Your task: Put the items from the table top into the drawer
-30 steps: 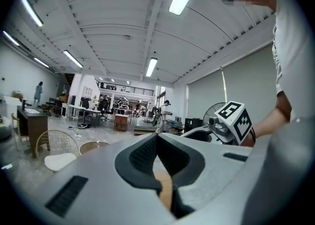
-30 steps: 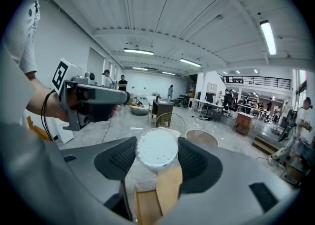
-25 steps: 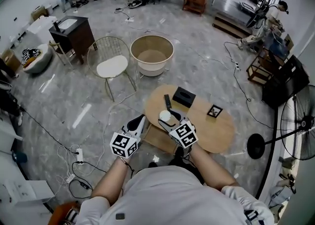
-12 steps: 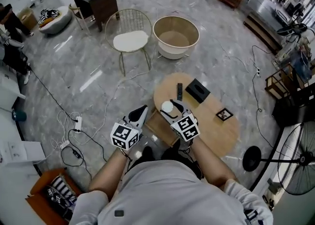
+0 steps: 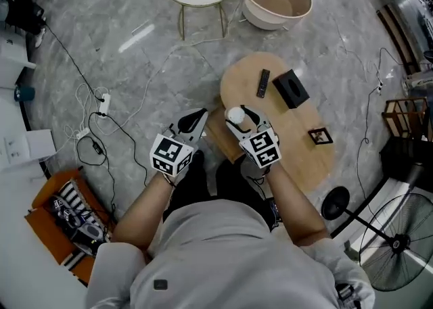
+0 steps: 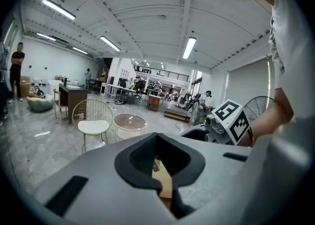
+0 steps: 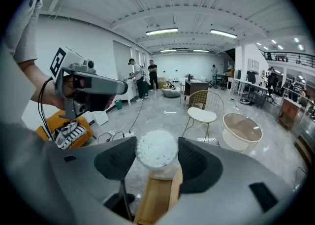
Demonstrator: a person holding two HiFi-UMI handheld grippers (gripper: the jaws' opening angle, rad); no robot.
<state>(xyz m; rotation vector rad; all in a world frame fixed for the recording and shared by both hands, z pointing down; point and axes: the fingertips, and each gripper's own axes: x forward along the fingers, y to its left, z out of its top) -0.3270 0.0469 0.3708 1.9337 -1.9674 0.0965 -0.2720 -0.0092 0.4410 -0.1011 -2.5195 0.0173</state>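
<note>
Two grippers are in use, each held in one of the person's hands. The right gripper (image 7: pixel 156 151) is closed on a round white container (image 7: pixel 156 148), which sits clamped between its two black pads. In the head view the container is held in the air above the open wooden drawer (image 5: pixel 218 138), at the near left edge of the oval wooden tabletop (image 5: pixel 298 165). In the right gripper view the drawer lies directly below the container. The left gripper (image 6: pixel 158 162) has its jaws together with nothing between them, and it is held off the left side of the drawer, clear of the tabletop. On the tabletop lie a black remote control (image 5: pixel 263 83), a black box (image 5: pixel 291 89) just beside it, and a small black-framed item (image 5: pixel 321 136) further right, apart from both
</note>
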